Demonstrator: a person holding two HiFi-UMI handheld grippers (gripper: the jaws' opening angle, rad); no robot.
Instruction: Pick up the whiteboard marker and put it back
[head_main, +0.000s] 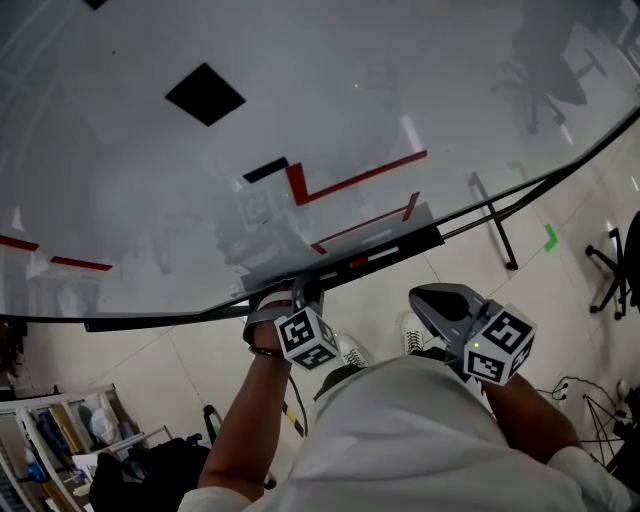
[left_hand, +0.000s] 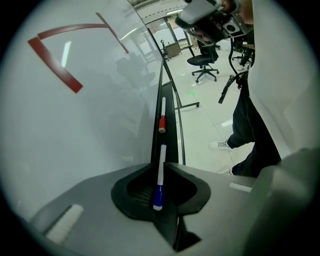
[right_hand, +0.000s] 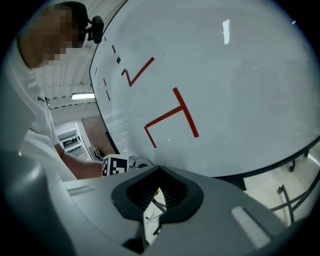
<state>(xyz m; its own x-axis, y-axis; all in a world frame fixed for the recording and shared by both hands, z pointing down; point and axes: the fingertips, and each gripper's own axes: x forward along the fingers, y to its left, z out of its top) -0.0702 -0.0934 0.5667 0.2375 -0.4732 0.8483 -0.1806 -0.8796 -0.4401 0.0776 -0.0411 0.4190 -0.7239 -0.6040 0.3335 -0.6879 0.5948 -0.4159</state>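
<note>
The whiteboard (head_main: 350, 90) is glossy and smooth, mirroring the room. Along its lower edge runs a matt black tray (left_hand: 170, 112). The whiteboard marker (left_hand: 160, 172) is smooth plastic with a shiny blue cap. The left tool (head_main: 303, 290) and right tool (head_main: 432, 298) have matt grey plastic shells and black ribbed pads (left_hand: 141, 193). Below the whiteboard, the floor (head_main: 560, 300) is polished tile

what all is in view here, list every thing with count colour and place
whiteboard: one, white, fills the upper head view
red lines: several, red, on the whiteboard
black squares: at least two, black, on the whiteboard
tray: one, black, along the whiteboard's lower edge
red-capped marker: one, white body, lying in the tray
blue-capped marker: one, white body, between the left tongs
office chair: one, black, on the floor beyond the whiteboard
left tongs: one, grey, shut on the blue-capped marker at the tray
right tongs: one, grey, shut, empty
</note>
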